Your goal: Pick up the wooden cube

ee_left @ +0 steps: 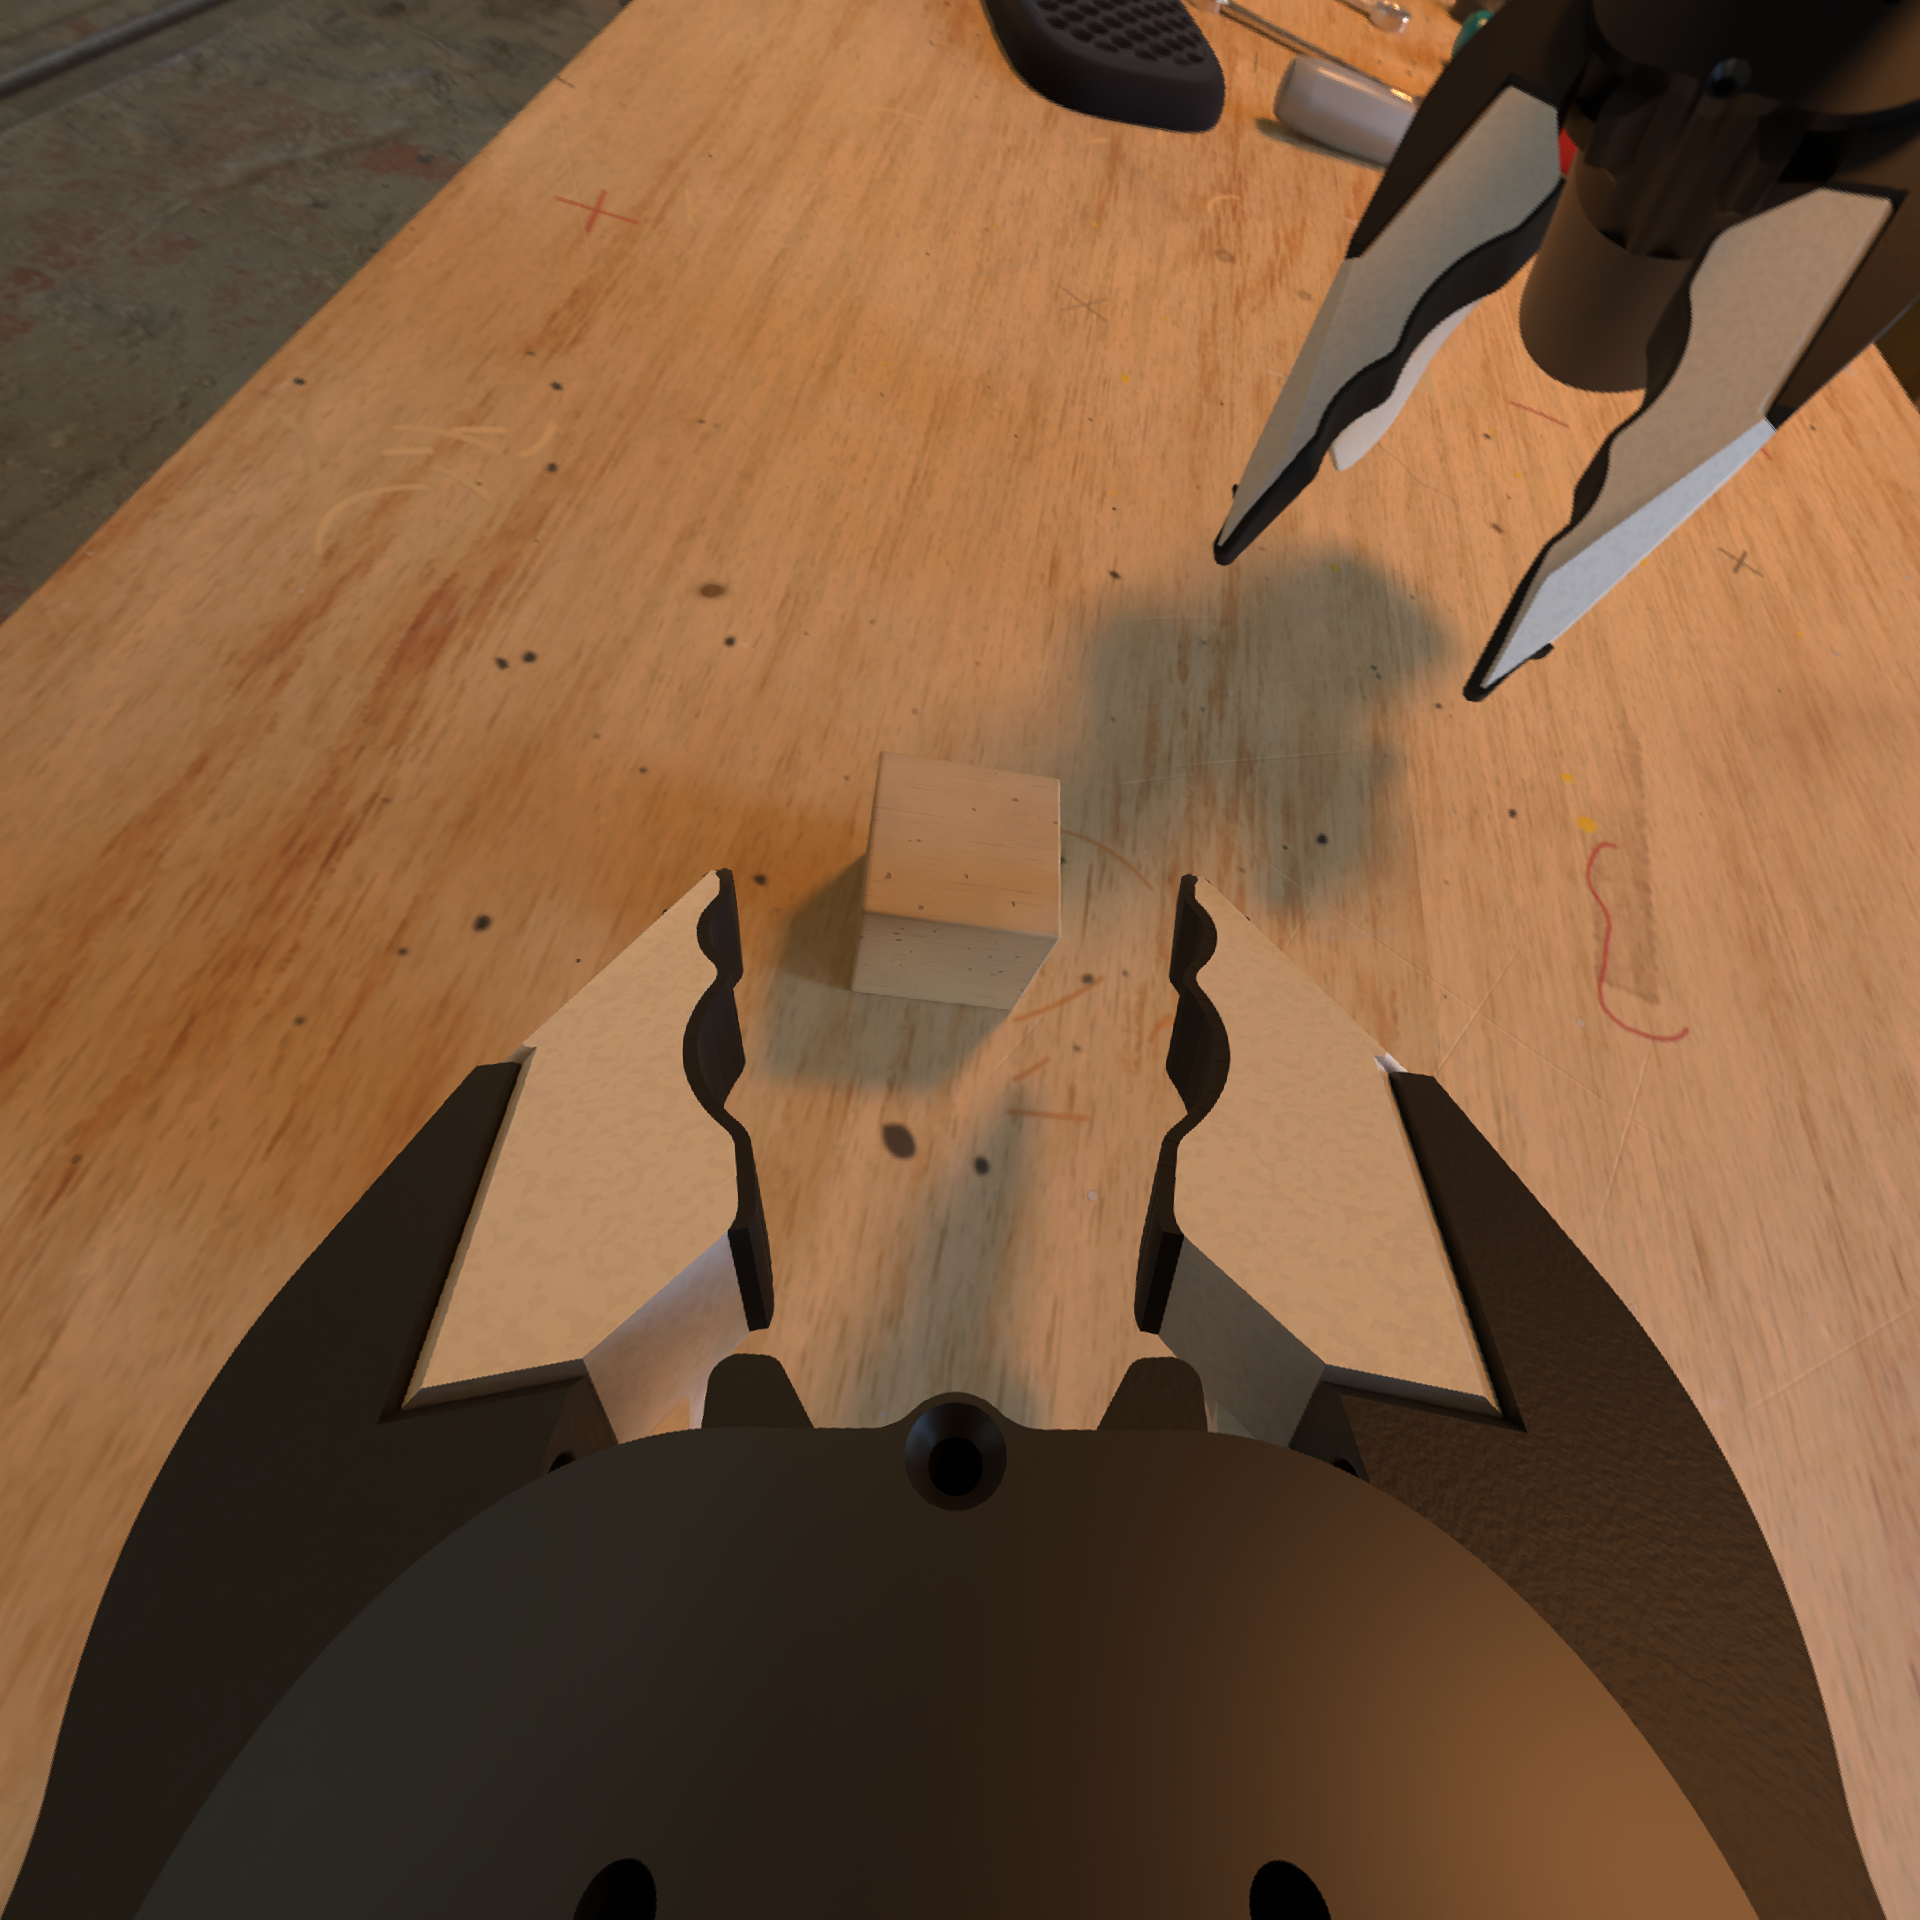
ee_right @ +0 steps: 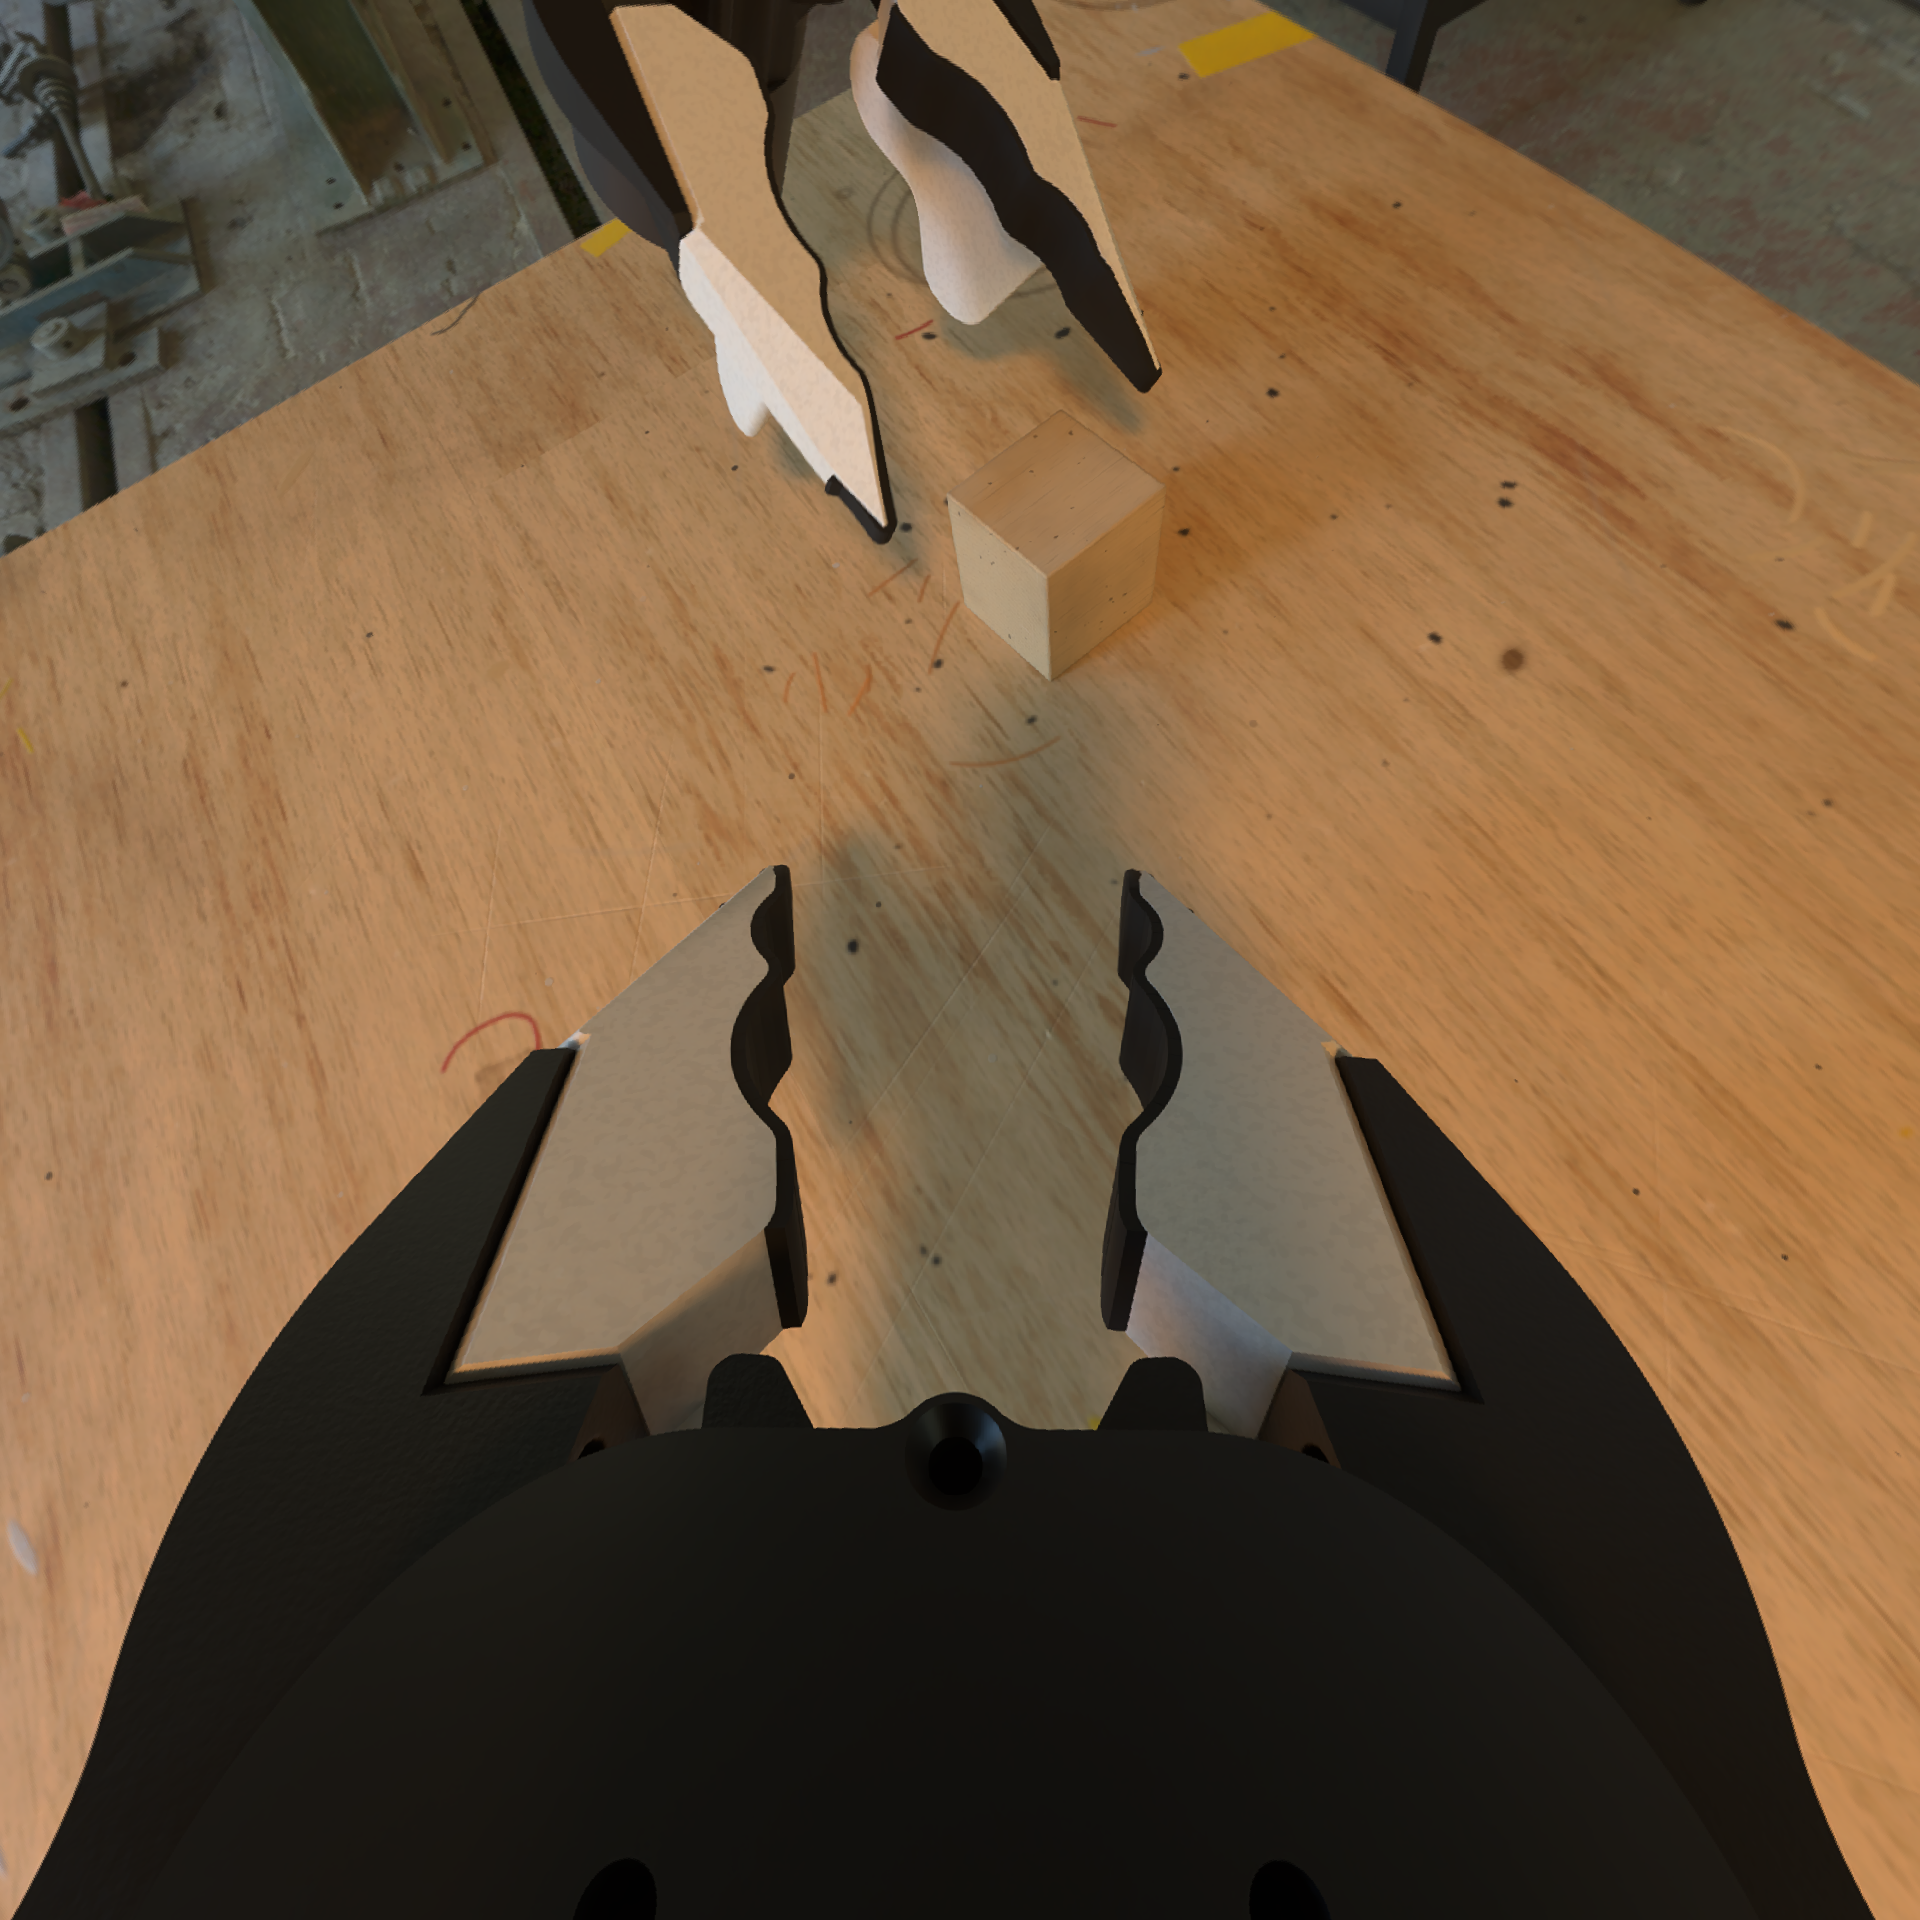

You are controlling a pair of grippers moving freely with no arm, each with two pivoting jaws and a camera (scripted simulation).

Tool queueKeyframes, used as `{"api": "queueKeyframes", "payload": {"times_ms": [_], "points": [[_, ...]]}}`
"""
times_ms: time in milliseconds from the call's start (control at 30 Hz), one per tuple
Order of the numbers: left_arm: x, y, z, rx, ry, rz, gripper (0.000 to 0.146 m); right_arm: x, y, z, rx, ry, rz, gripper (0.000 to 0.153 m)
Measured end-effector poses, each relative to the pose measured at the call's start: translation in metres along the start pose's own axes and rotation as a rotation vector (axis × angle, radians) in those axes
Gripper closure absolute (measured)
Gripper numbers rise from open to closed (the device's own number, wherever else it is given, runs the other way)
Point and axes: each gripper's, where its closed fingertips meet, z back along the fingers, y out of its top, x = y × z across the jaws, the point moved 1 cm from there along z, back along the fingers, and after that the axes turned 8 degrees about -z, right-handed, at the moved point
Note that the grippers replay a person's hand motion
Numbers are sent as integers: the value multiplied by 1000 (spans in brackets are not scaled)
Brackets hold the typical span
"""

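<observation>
A pale wooden cube (ee_left: 961, 878) rests on the wooden table (ee_left: 520, 623). My left gripper (ee_left: 956, 883) is open and empty, its fingertips standing either side of the cube's near part, a little above the table. The cube also shows in the right wrist view (ee_right: 1055, 540), well ahead of my right gripper (ee_right: 956, 878), which is open and empty. The right gripper shows in the left wrist view (ee_left: 1351, 623) beyond the cube to the right. The left gripper shows in the right wrist view (ee_right: 1018, 457) just behind the cube.
A black perforated object (ee_left: 1112, 57) and a grey cylinder (ee_left: 1340, 109) lie at the far end of the table. The table's left edge (ee_left: 312, 312) drops to a concrete floor. Metal frames (ee_right: 104, 260) stand on the floor off the far left.
</observation>
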Motion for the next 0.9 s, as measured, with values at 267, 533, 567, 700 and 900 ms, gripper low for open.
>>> {"api": "queueKeyframes", "payload": {"times_ms": [267,533,567,700,900], "points": [[4,-6,-12,-38,-13,-4,62,9,-5,-30,-104,-9,-48,102],[5,-8,-18,-66,-16,-13,62,8,-1,-45,-187,-69,342,127],[6,-10,-19,-83,-16,-20,62,10,2,-46,-190,-73,416,128],[8,-13,-26,-134,-15,-38,62,18,16,-49,-183,-115,736,130],[7,-9,-31,-124,-16,-29,62,17,26,-51,-125,-142,1052,135]]}}
